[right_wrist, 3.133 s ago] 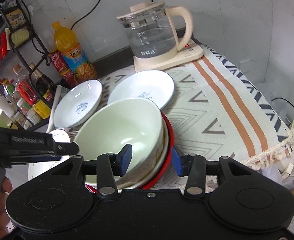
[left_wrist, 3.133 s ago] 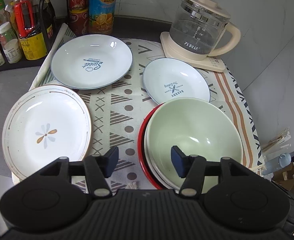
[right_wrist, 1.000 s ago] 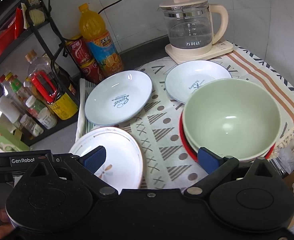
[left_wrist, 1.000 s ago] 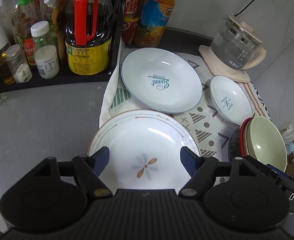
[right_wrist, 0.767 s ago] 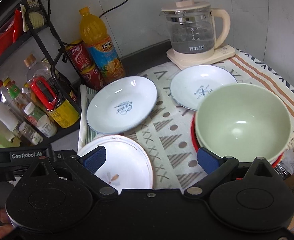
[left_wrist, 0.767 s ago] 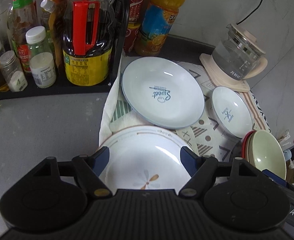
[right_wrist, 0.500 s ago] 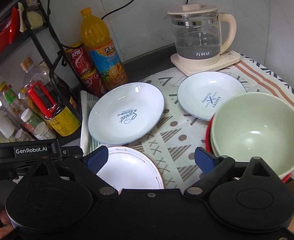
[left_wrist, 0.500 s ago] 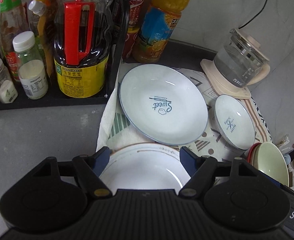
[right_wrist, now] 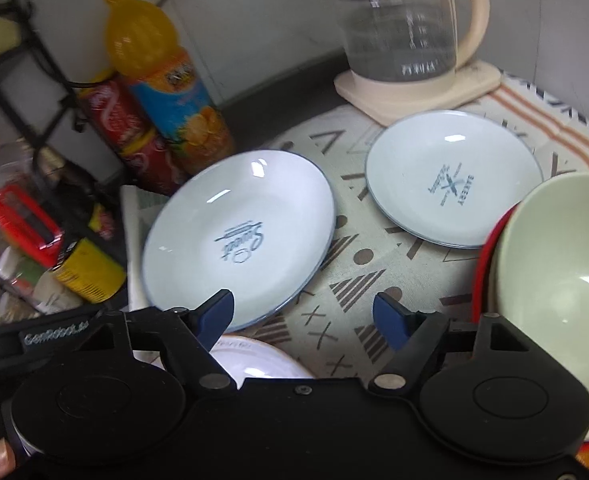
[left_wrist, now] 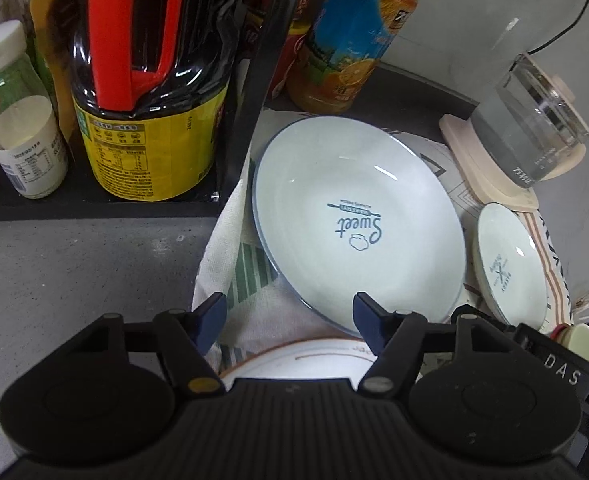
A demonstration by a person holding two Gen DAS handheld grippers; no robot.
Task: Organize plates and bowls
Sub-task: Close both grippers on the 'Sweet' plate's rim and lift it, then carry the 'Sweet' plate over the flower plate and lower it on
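Observation:
A large white "Sweet" plate (left_wrist: 358, 220) lies on the patterned cloth (left_wrist: 246, 280), also in the right wrist view (right_wrist: 240, 236). A smaller "Bakery" plate (left_wrist: 510, 264) lies to its right (right_wrist: 452, 178). A flower plate (left_wrist: 294, 362) lies nearest, mostly hidden under both grippers (right_wrist: 254, 356). A green bowl (right_wrist: 558, 276) sits stacked in a red-rimmed bowl (right_wrist: 481, 264) at the right. My left gripper (left_wrist: 288, 318) is open and empty over the Sweet plate's near rim. My right gripper (right_wrist: 304, 316) is open and empty, near that plate's near right edge.
A black rack (left_wrist: 254, 92) with a soy sauce bottle (left_wrist: 150, 80) and jars (left_wrist: 18, 120) stands left. An orange juice bottle (right_wrist: 166, 76) and red cans (right_wrist: 130, 132) stand behind the plates. A glass kettle (right_wrist: 406, 20) on its base stands at the back right.
Both grippers have moved forward from the flower plate toward the Sweet plate, which now looms larger. The right view has swung left, so the green bowl sits at its right edge.

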